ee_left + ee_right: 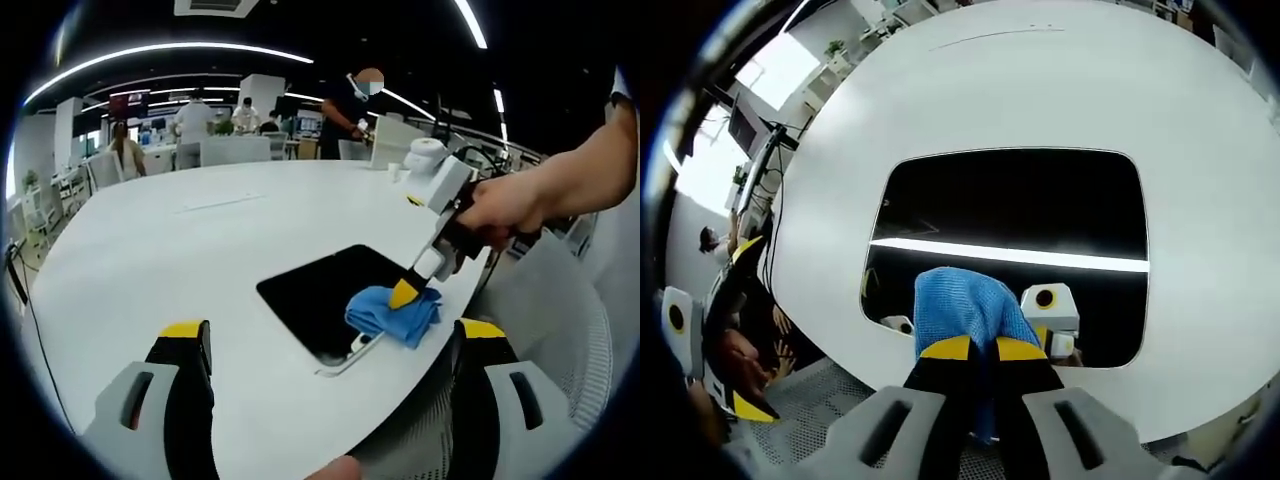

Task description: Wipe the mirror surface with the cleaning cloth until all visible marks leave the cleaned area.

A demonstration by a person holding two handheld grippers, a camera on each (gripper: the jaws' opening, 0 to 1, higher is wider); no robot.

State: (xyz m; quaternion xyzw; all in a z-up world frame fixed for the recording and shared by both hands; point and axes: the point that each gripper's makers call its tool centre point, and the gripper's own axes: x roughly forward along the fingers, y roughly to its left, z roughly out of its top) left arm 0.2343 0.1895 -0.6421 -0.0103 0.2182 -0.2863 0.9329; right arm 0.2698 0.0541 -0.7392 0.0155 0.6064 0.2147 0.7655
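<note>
In the left gripper view, the near edge of the mirror [330,295] was partly hidden under the blue cloth [395,313], and the fingertips of the right gripper [404,293] were hard to tell apart, because only one yellow tip showed against the cloth. The hand [505,210] holding that gripper was cut off at the wrist by the edge of the picture. In the right gripper view, the lower part of the cloth [965,308] disappeared between the two jaws, so its full shape could not be seen.

The mirror lay flat on a white table [180,250], near the table's edge. It looked black with rounded corners, and in the right gripper view its glass [1020,200] reflected a bright ceiling light as a long white stripe, and also parts of the gripper itself. A mesh chair [560,320] stood just beside the table edge. Far behind, several people [350,105] stood or sat among desks, too small to describe well. Some white items on the far side of the table [425,150] were blurred.

The right gripper [983,348] was pinching the cloth, its jaws pressed close together on the fabric, and the cloth touched the mirror surface. The left gripper [335,335] hung over the table with its jaws spread wide apart and nothing between them. The cloth seemed soft and finely woven; the table was smooth and glossy. No marks on the glass could be made out.
</note>
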